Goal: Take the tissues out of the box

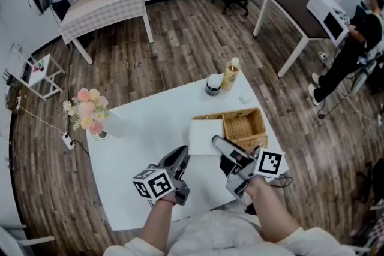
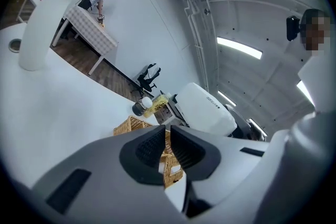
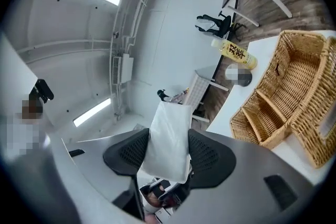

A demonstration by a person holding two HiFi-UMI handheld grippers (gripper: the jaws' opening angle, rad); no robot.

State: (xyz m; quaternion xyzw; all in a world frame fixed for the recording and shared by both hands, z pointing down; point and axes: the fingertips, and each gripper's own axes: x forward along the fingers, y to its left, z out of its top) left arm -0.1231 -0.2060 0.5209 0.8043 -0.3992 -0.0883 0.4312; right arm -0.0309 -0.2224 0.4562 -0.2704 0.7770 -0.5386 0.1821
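Starting w/ head view: the white tissue pack (image 1: 204,135) lies flat on the white table (image 1: 138,135), just left of the wicker basket (image 1: 243,112), touching it or nearly so. It looks like a soft pack, not a stiff box. The right gripper (image 1: 218,141) comes in from the near-right w/ its tip on the pack's right edge. The left gripper (image 1: 180,156) sits at the pack's near-left corner, pointing up-right at it. So the pack is btwn the two tools and ahead of both.

Left gripper view: jaws all but closed, only a thin slit btwn the pads. Basket weave shows thru the slit, plus a white sliver low down. Can't tell if that sliver is a tissue pinched there or just the pack behind. A yellow bottle (image 2: 156,105) stands beyond.

Right gripper view: pads clamped on the pack, one on each side. Its long axis runs fwd along the jaws and its far end sticks out past the tips. Basket is off to the right.

Judgement: R looks like the anchor, so the pull probably falls to L, which is nearer the free left side. The move likely turns on L drawing away from R's grip, back toward the person.
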